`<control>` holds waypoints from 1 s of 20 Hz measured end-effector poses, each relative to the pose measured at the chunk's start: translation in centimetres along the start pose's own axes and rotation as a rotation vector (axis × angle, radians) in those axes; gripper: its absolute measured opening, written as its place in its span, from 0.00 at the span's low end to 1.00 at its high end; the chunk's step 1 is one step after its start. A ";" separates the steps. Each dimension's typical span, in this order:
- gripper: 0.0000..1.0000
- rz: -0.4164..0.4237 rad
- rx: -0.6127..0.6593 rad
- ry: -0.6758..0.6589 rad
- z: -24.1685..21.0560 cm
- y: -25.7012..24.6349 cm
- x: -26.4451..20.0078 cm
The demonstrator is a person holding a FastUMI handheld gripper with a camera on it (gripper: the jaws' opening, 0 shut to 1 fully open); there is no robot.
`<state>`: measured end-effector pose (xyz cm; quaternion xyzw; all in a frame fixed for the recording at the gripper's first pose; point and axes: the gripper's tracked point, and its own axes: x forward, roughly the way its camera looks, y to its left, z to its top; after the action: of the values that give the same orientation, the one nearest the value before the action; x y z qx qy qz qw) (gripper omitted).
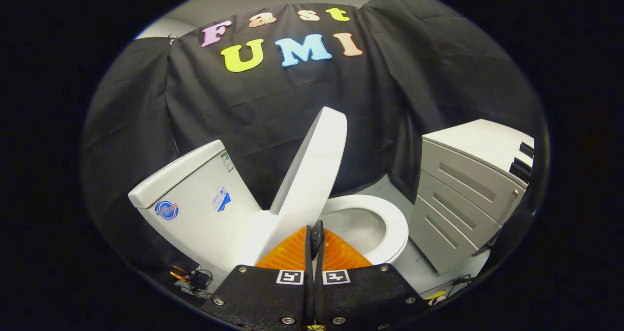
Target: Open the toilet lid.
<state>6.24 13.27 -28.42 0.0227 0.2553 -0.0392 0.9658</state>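
White and glossy, the plastic toilet lid point(312, 170) stands raised off the seat ring point(390, 223), nearly upright, while the gripper point(314, 236), fingers closed together holding nothing, probably needs one last push toward the cistern point(190, 194).

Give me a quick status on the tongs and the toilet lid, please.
Tongs shut, nothing between them, just short of the lid. Toilet lid raised, tilted toward the tank. Seat down, bowl exposed. Drawer cabinet stands beside, clear of the lid.
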 end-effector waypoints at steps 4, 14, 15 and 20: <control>0.00 -0.002 -0.089 -0.033 1.4 2.8 -0.6; 0.00 0.020 -0.225 -0.116 3.2 10.9 -1.1; 0.00 0.016 -0.242 -0.119 3.2 11.6 -1.1; 0.00 0.020 -0.276 -0.149 3.2 15.3 -1.4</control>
<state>7.91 28.42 -24.58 -0.1105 0.1857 0.0042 0.9764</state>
